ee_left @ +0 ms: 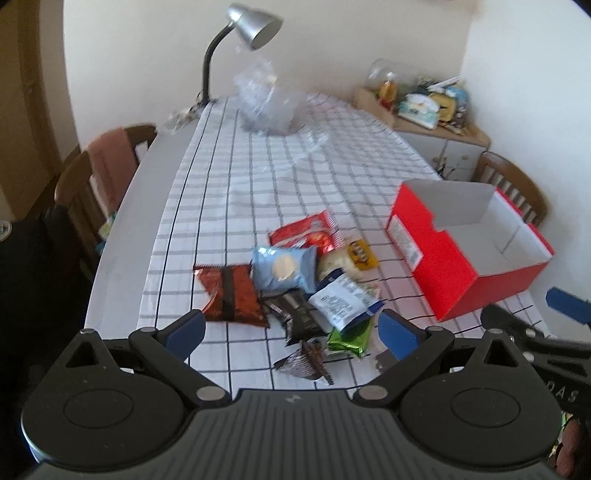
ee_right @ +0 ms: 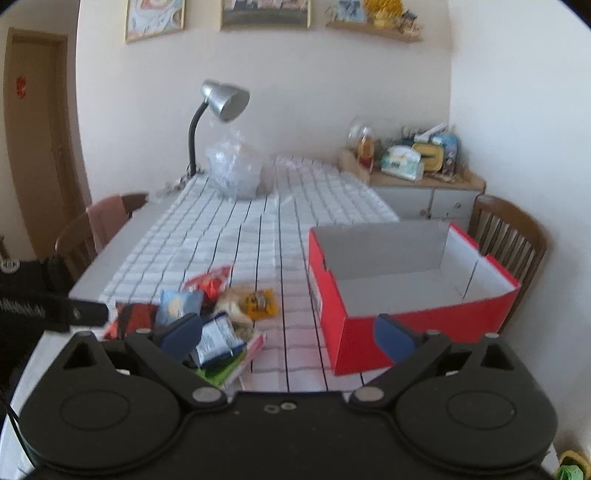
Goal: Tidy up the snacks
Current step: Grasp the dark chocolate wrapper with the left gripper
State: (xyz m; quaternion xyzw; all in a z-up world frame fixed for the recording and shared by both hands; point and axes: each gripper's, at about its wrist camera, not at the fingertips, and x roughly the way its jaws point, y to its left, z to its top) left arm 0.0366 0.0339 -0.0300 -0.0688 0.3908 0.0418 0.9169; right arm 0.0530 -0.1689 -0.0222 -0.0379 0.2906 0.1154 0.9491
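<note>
1. A long worktop [ee_left: 122,236] stands in a small room, most of it covered by a white cloth with a black grid pattern [ee_left: 258,177]. A person holds a pair of tongs in each hand at the near end.

2. The snacks lie in a loose heap on the cloth near the front edge. Among them are a dark red crinkled foil packet with a black stripe [ee_left: 231,295], a pale blue pillow-shaped packet with a cream circle [ee_left: 284,269], a bright red glossy packet [ee_left: 306,232], a white and blue printed sachet [ee_left: 345,301], a black wrapper [ee_left: 299,317], a green foil packet [ee_left: 349,338] and a small yellow wrapped sweet [ee_left: 362,254]. Several overlap.

3. To the right of the heap, a little apart from it, sits an open red cardboard box with a white inside [ee_right: 406,295]. It appears empty.

4. The left tongs [ee_left: 291,330] hang just above the near side of the heap, blue-padded jaws spread wide, holding nothing.

5. The right tongs [ee_right: 288,330] hover between the heap and the box, jaws also spread wide and empty.

6. The packets look light, soft and puffy with air. Their foil and plastic skins are probably slippery and would crumple under a squeeze, and contents such as biscuits could break.

7. A flat sealed end seam or a corner looks like the safest place to pinch, starting with a packet lying on top, such as the pale blue one.

8. At the far end stand a silver gooseneck desk lamp [ee_left: 251,26] and a crumpled clear plastic bag [ee_left: 266,99].
</note>
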